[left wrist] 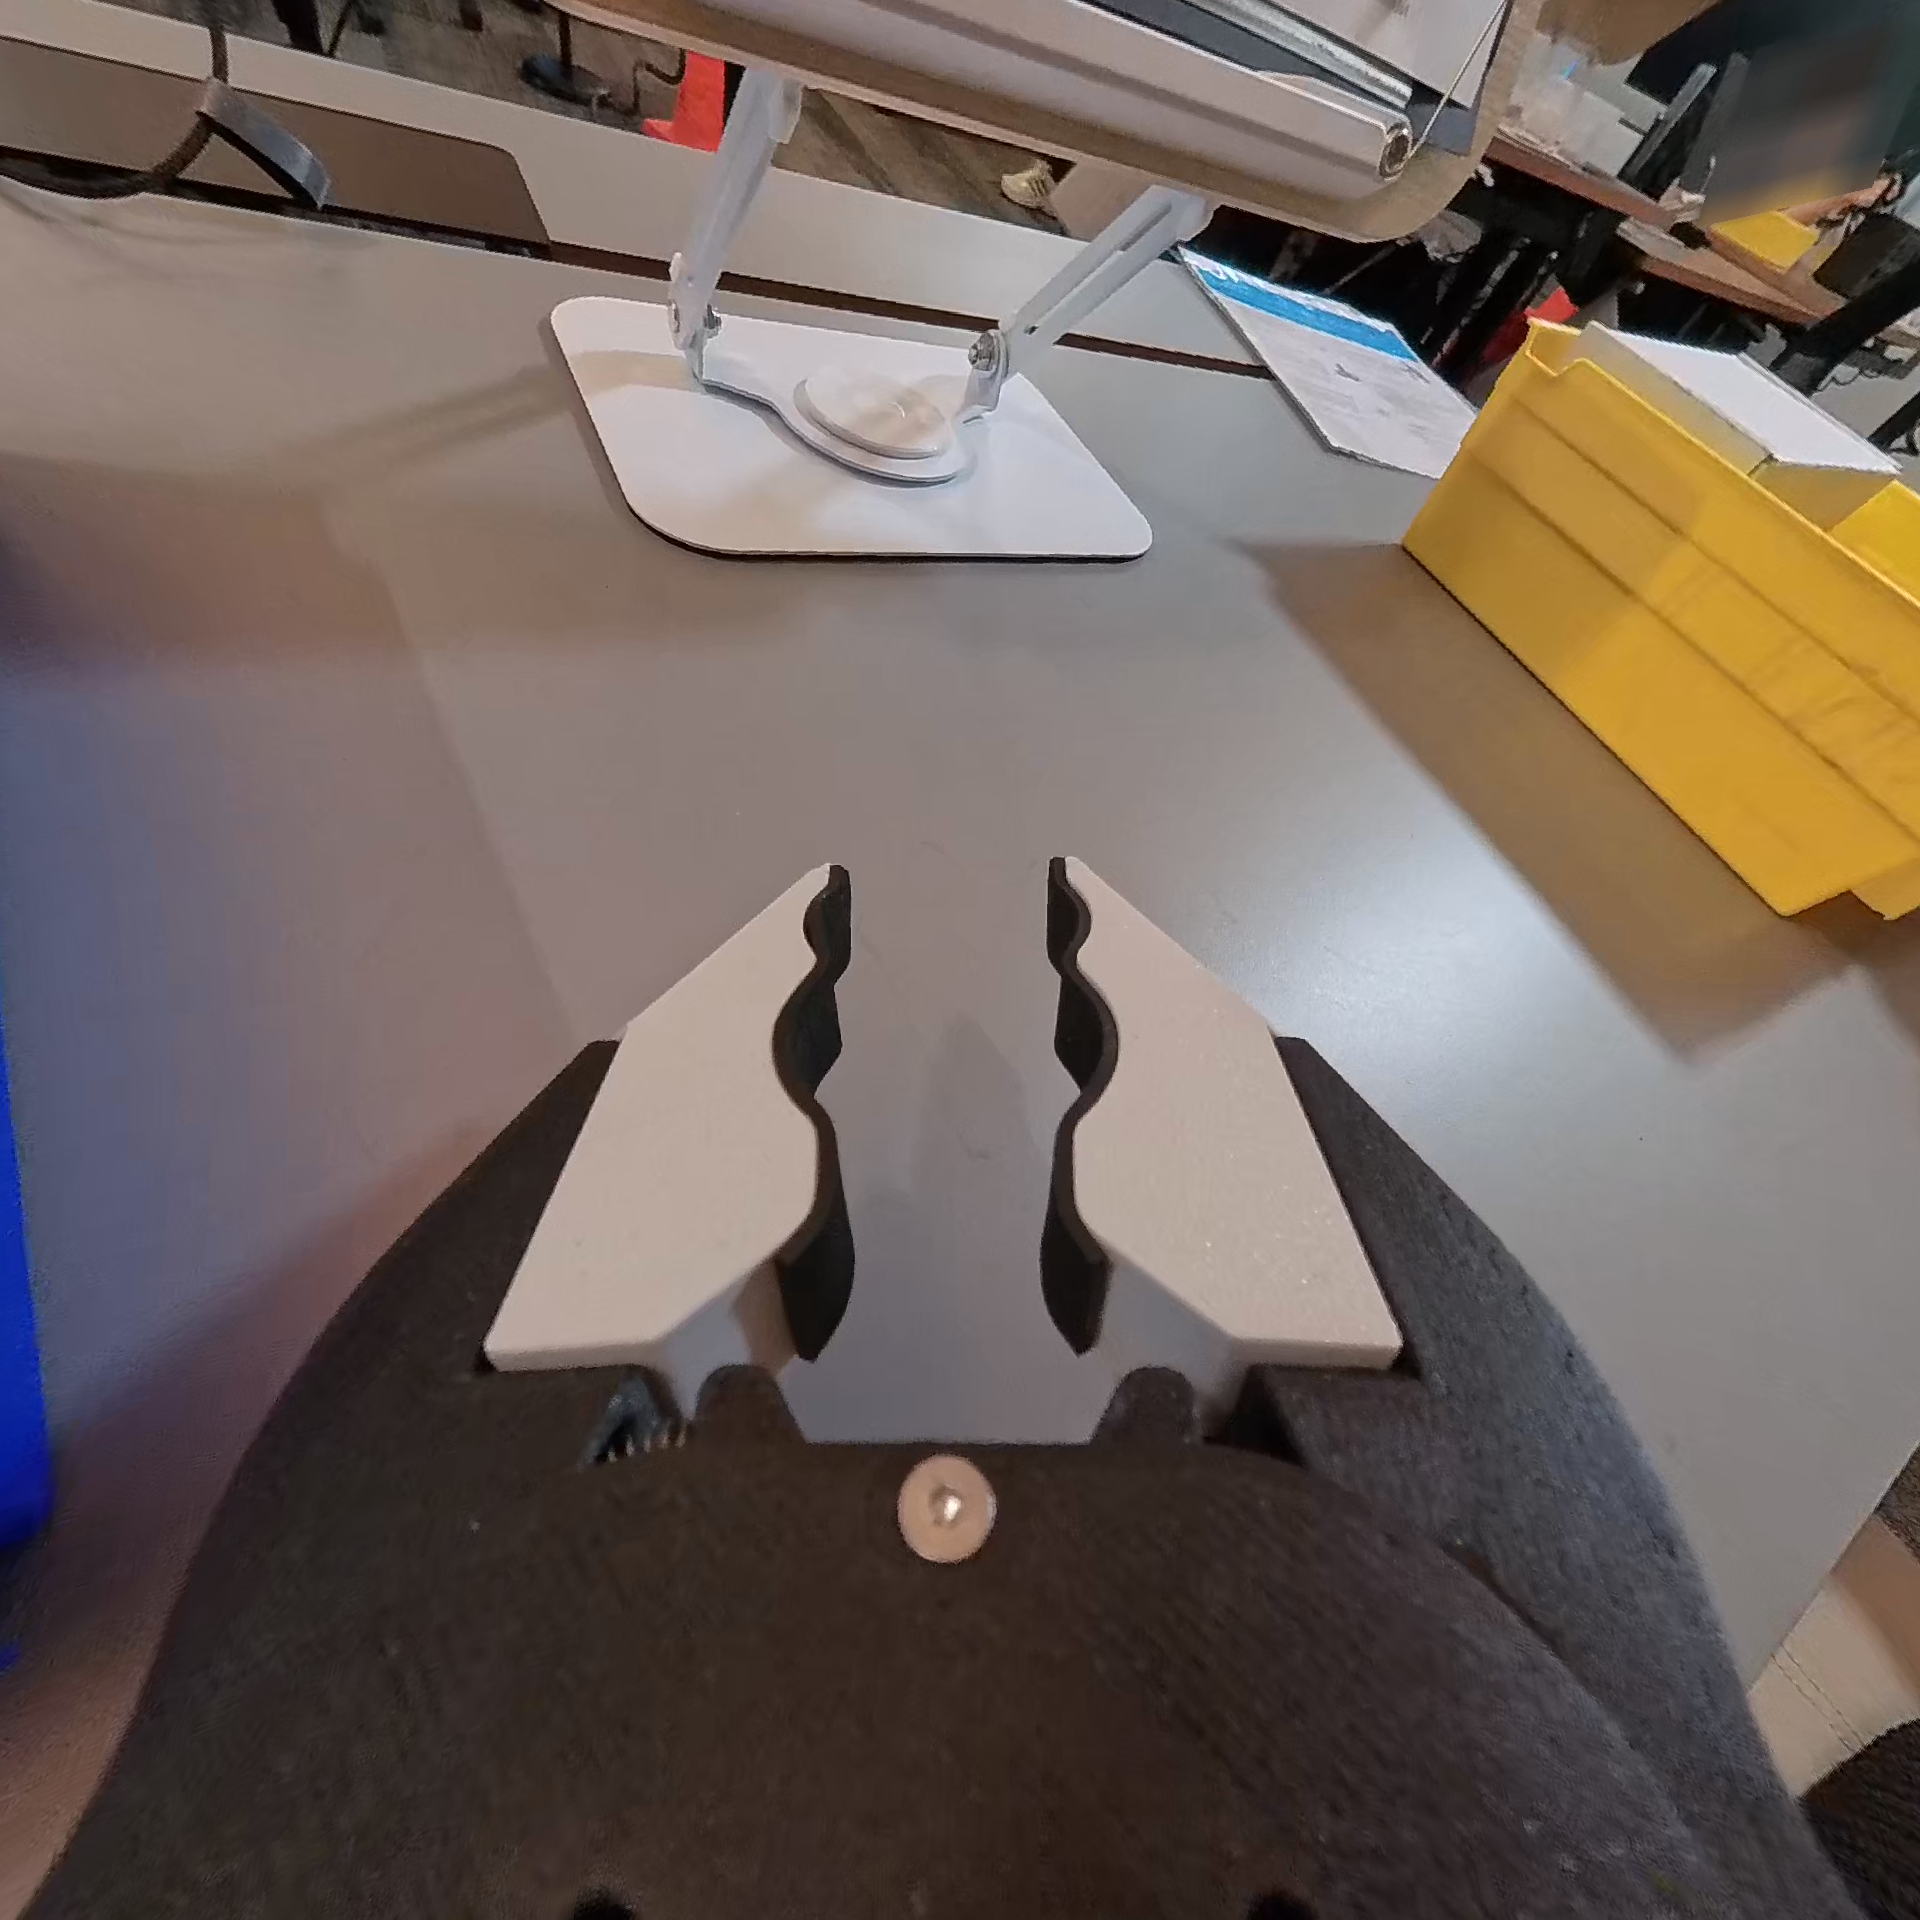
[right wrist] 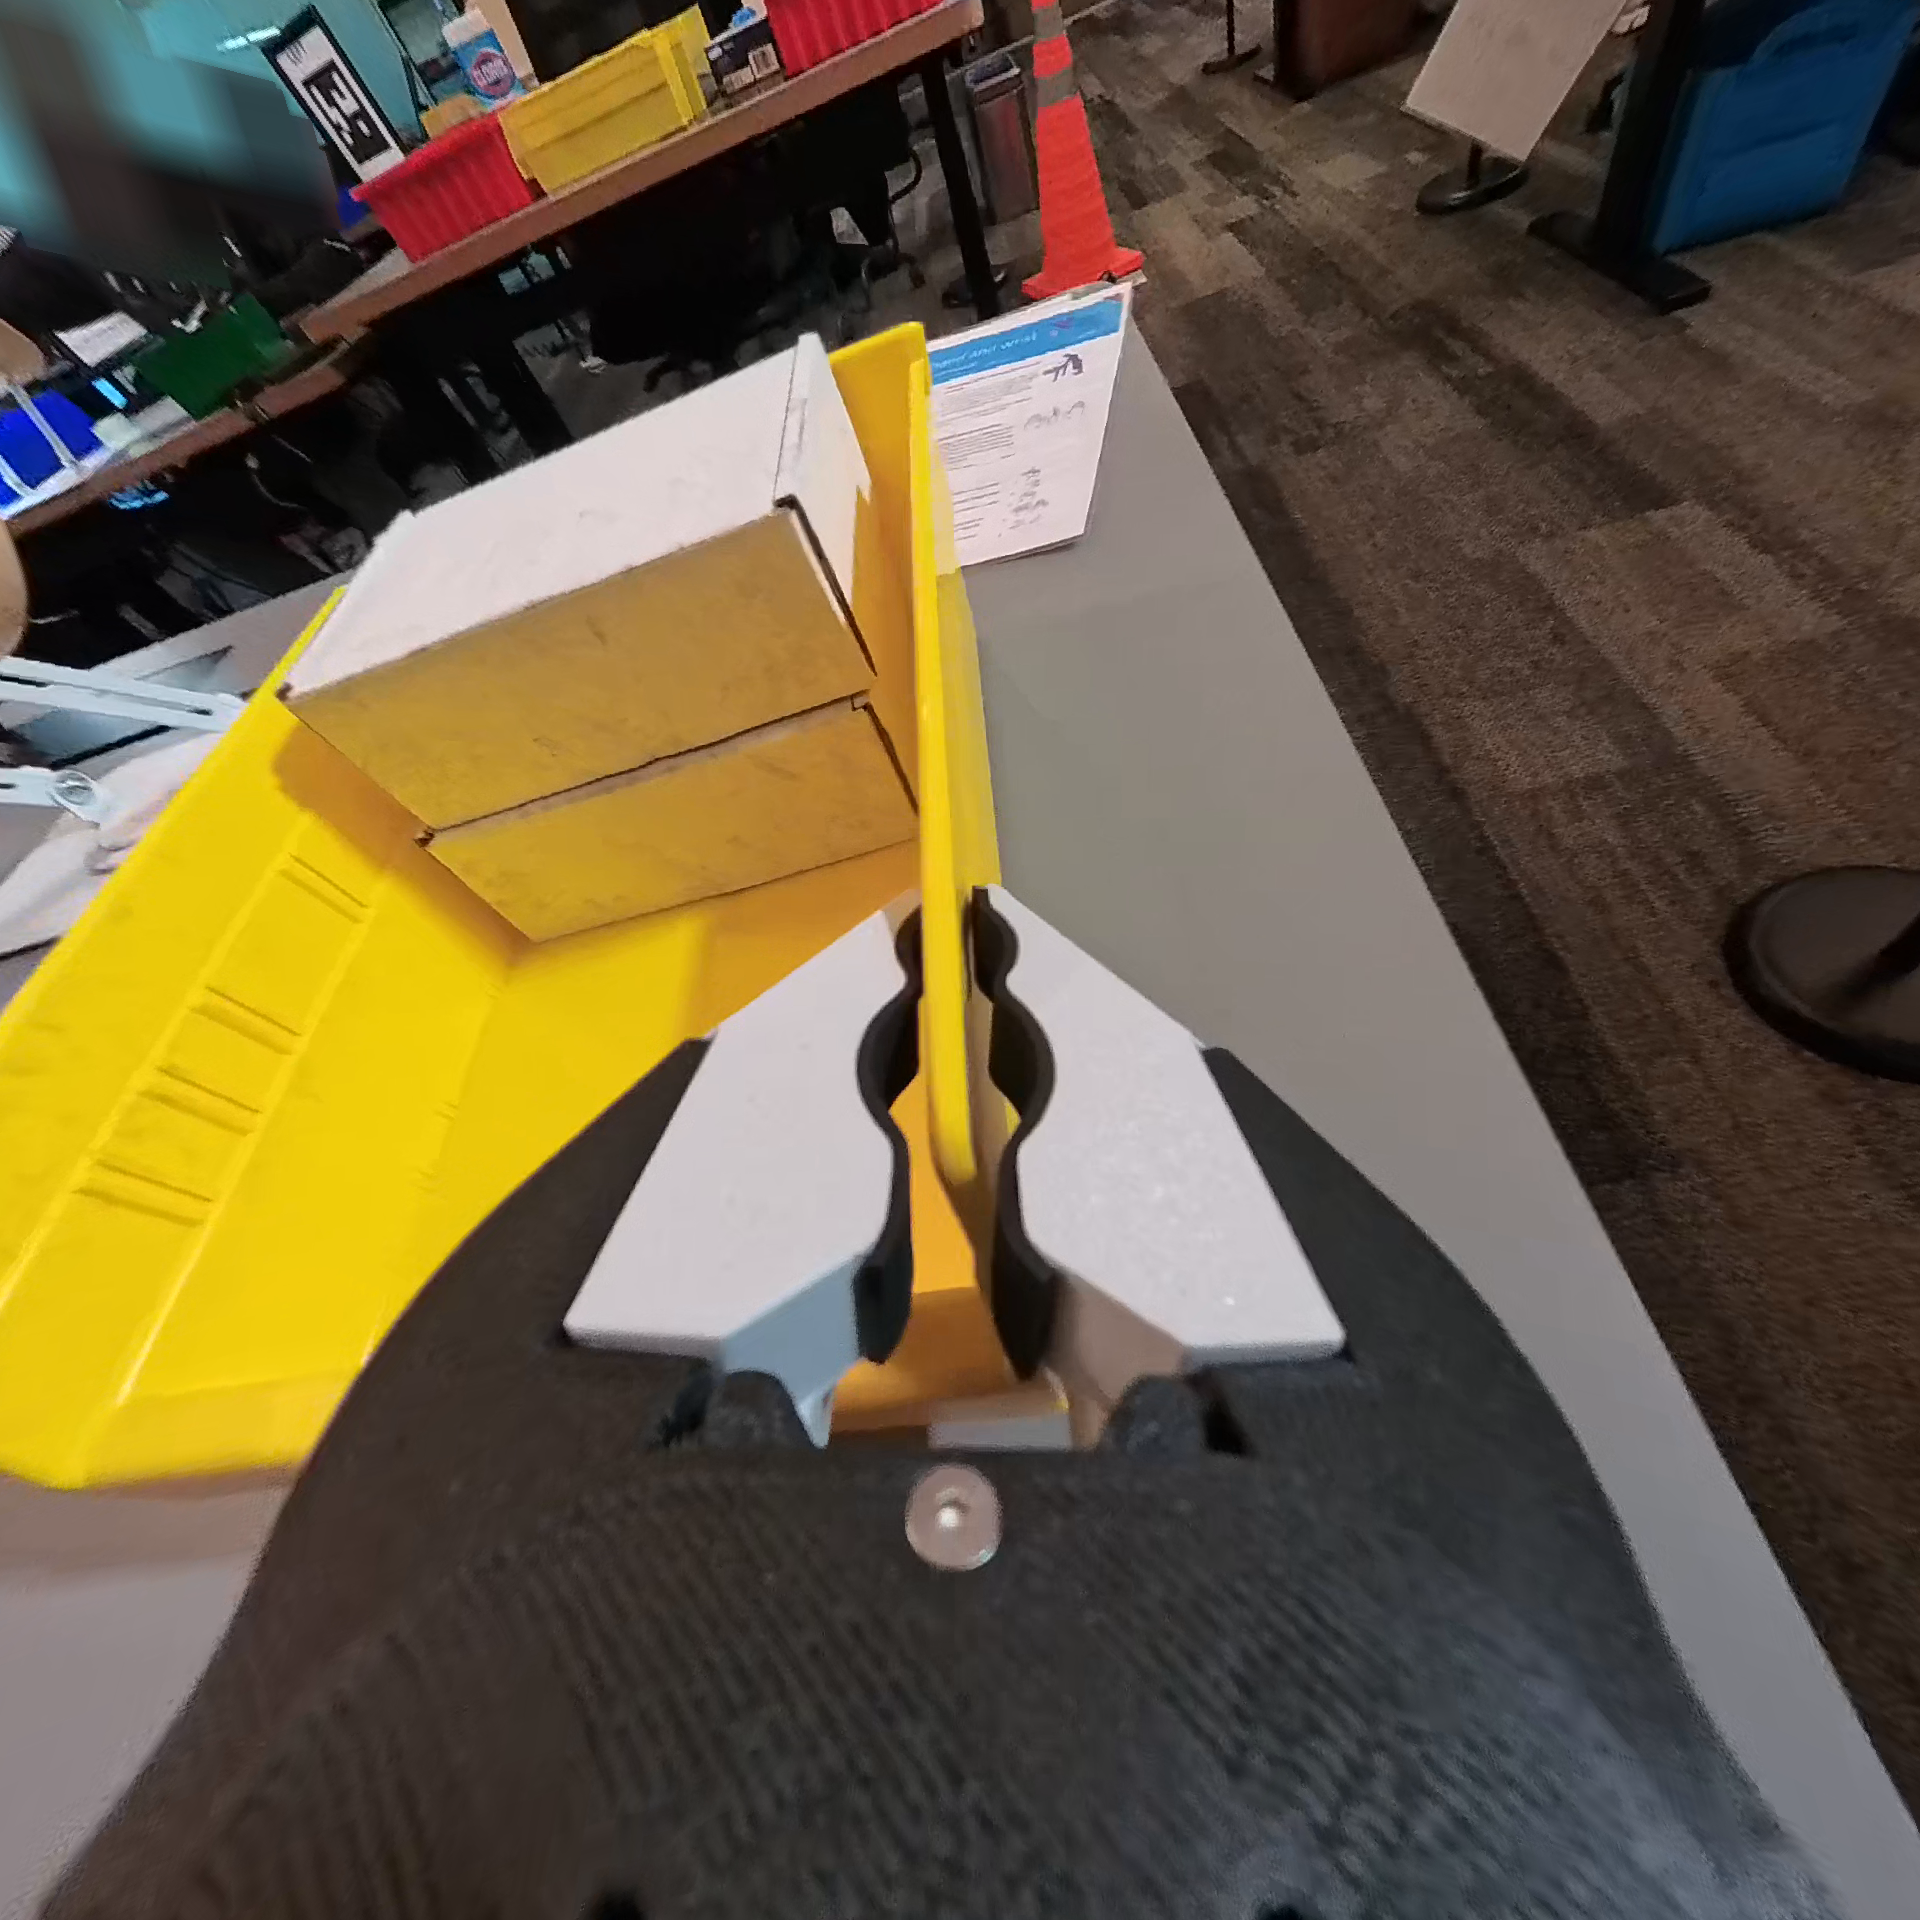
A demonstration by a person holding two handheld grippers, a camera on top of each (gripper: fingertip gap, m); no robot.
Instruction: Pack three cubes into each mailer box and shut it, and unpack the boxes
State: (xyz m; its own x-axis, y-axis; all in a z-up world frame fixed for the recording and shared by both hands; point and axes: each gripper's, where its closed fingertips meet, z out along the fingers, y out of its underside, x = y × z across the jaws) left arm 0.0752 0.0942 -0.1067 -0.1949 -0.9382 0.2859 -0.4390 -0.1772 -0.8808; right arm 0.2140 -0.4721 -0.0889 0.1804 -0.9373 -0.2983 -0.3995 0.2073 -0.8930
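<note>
A grey table [left wrist: 1039, 727] fills most of the left wrist view, with a carpeted workroom, other tables and an orange cone [right wrist: 1070, 156] showing behind it in the right wrist view. At the top centre of the left wrist view a white stand base [left wrist: 852, 457] rests flat on the table, its two arms rising to a slanted board above. A printed sheet [left wrist: 1340, 364] lies at the upper right, near a yellow bin [left wrist: 1662, 665] at the right edge.

The left gripper [left wrist: 949, 883] sits low in the centre of its frame over bare table, its fingers spread with nothing between them. A blurred blue shape [left wrist: 16, 1351] runs along the left edge.

In the right wrist view the right gripper [right wrist: 943, 914] pinches the bin's thin right-hand wall [right wrist: 925, 623], one finger inside and one outside, the black pads [right wrist: 1006, 1039] pressed against it. Two closed white mailer boxes [right wrist: 623, 675] are stacked one on the other at the far end of the bin, in the centre of the frame, next to that same wall. No cubes are visible.
</note>
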